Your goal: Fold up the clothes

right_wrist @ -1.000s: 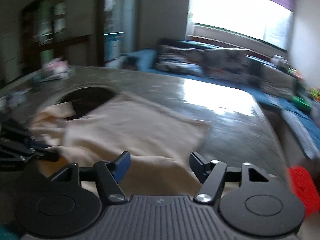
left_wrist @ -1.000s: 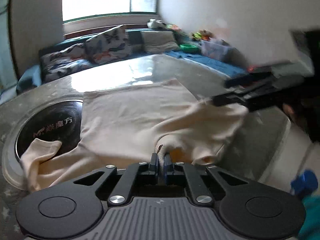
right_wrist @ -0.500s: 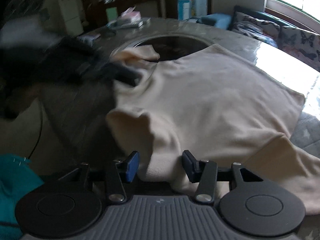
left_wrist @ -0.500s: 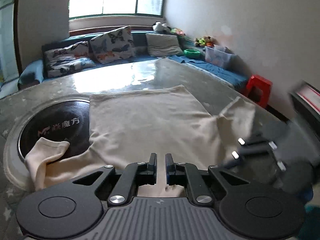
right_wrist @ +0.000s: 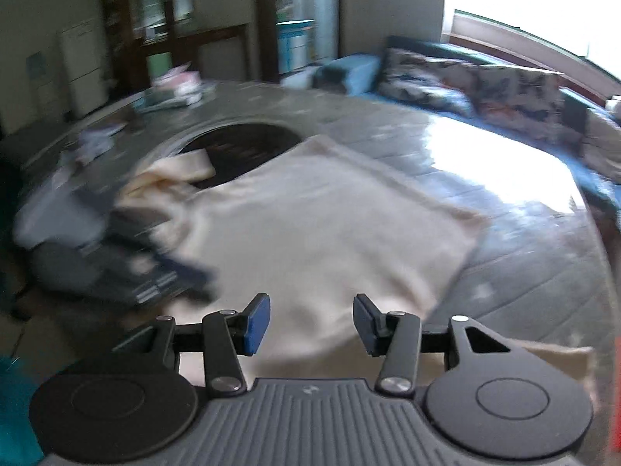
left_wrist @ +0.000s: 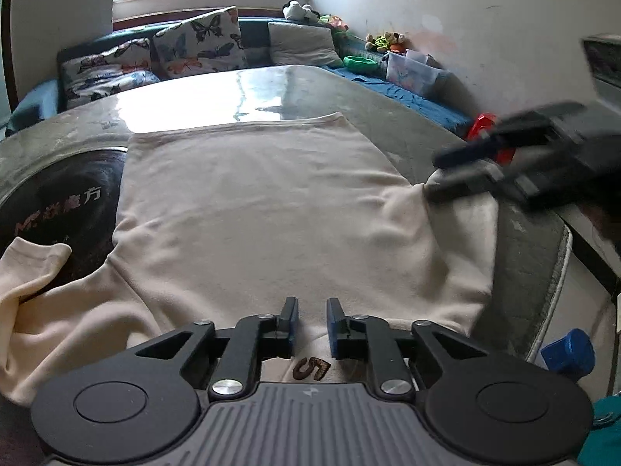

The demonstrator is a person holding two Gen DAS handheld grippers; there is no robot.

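Currently, left gripper [left_wrist: 309,320] hovers slightly parted over the cream T-shirt [left_wrist: 252,209]. Right gripper [right_wrist: 310,324] hovers wide apart. Shirt lies flat on the grey table [left_wrist: 271,85].

Each gripper has a grey ribbed body flanked by two black round discs, with black linkage arms fastened by silver screws. The left gripper [left_wrist: 309,320] carries narrow black fingers [left_wrist: 289,320] faced with blue pads. The right gripper [right_wrist: 309,324] has wider blue pads [right_wrist: 257,324] on its black fingers. A small pale logo, possibly embossed, marks the centre of each ribbed body.
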